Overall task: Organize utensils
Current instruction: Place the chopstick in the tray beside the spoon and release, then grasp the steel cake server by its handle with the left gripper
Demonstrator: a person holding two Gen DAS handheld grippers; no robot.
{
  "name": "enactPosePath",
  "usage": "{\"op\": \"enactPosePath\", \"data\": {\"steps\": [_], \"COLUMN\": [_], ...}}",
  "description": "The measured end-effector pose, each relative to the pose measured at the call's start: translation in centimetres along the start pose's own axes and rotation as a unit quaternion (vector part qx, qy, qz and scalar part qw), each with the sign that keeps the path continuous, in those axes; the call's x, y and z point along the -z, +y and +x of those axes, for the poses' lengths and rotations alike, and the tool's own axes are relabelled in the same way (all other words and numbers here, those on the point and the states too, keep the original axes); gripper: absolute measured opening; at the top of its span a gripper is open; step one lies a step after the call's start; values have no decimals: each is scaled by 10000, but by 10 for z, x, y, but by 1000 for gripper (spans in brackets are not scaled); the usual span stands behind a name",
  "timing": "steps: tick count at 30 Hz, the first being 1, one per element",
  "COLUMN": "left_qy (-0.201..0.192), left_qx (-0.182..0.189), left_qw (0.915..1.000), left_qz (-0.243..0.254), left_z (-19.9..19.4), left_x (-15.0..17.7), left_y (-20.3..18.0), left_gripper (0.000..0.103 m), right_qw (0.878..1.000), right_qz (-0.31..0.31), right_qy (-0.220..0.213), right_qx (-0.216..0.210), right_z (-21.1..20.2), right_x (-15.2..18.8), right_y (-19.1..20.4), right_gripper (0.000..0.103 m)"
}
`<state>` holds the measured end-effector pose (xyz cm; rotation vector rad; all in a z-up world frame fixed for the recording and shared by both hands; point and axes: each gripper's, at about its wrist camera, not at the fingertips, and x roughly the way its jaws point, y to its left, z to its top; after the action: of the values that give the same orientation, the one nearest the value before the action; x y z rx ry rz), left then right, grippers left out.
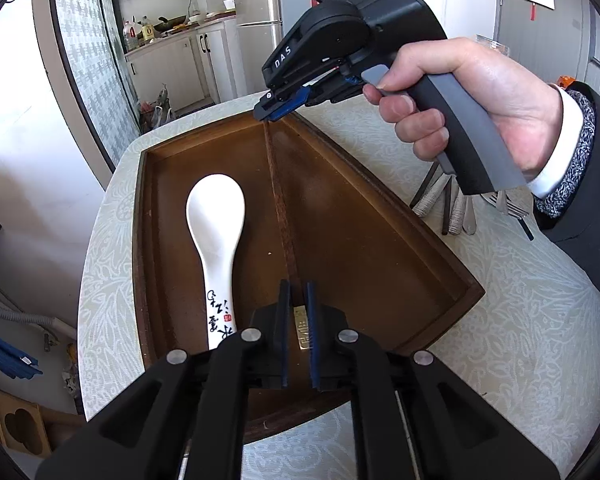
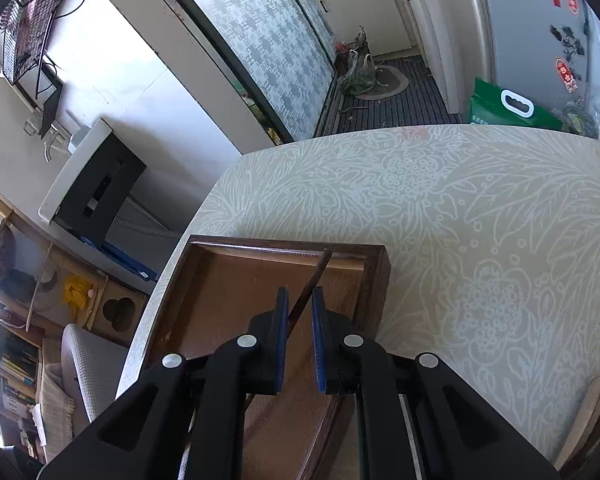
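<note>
We can read the white letters "DAS" on the black body of the right gripper (image 1: pixel 269 113), seen from the left wrist view. On the handle of the white spoon (image 1: pixel 216 236) we see black brush-written Chinese characters with a small red seal mark, and on the metal end of the chopsticks (image 1: pixel 284 216) an embossed pattern, but we cannot make out either. On the green bag (image 2: pixel 512 110) we see small Chinese print, and on the fridge (image 2: pixel 540 20) red paper cut-outs, all too small or cropped to read.

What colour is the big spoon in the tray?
White, with black writing on its handle; the spoon shows best in the left wrist view.
</note>
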<state>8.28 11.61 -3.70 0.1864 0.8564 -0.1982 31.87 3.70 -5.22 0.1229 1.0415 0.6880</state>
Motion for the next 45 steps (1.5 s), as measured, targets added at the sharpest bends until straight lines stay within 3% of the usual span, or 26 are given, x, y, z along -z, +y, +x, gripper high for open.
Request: {"op": "enactPosePath", "data": {"steps": [4,5,6,7,8,9,10,11,12,20,27,33,35,38,45], "left_qy": [-4,-5,-3,-9,-39,-94,-156,-244,-351,-738,-1146,-1149,-1054,-910,-672], "left_qx": [-67,-62,-78,-115,-127,-140,-175,-202,-207,30,621,1148,1173,1437,1512], "left_qw": [10000,10000,9999,9999,9999,9998,9997,9994,9991,9972,9908,9842,9839,9816,9821], "left_qz": [-24,-56,-80,-89,-87,-87,-103,-124,-146,86,363,698,840,874,896], "left_z": [0,0,0,-1,-3,-6,-10,-16,-21,-43,-43,-23,-13,-3,23], "left_x": [-1,-1,-1,-1,-2,-2,-3,-3,-4,-13,-19,-31,-33,-37,-54], "left_y": [2,3,3,3,1,1,2,2,2,-29,-67,-103,-113,-127,-147], "left_gripper": [10,11,13,15,21,29,35,50,62,73,80,81,81,80,62], "right_qw": [9999,9998,9997,9996,9994,9990,9984,9977,9971,9839,9794,9697,9655,9747,9835], "right_qz": [-122,-178,-208,-246,-321,-411,-487,-543,-585,-1066,-843,-727,-723,-410,24], "right_qy": [6,12,0,-38,-71,-100,-163,-252,-321,-962,-1228,-1378,-1319,-1131,-1082], "right_qx": [70,131,155,134,116,152,241,325,353,1062,1365,1881,2126,1884,1451], "right_z": [7,8,8,7,5,3,-2,-8,-13,-69,-140,-199,-207,-210,-202], "right_x": [3,4,5,7,9,12,14,15,16,33,59,86,98,115,138], "right_y": [9,13,15,18,22,27,31,33,35,35,-17,-76,-91,-113,-136], "right_gripper": [14,19,26,41,50,54,66,74,75,76,84,81,61,41,35]}}
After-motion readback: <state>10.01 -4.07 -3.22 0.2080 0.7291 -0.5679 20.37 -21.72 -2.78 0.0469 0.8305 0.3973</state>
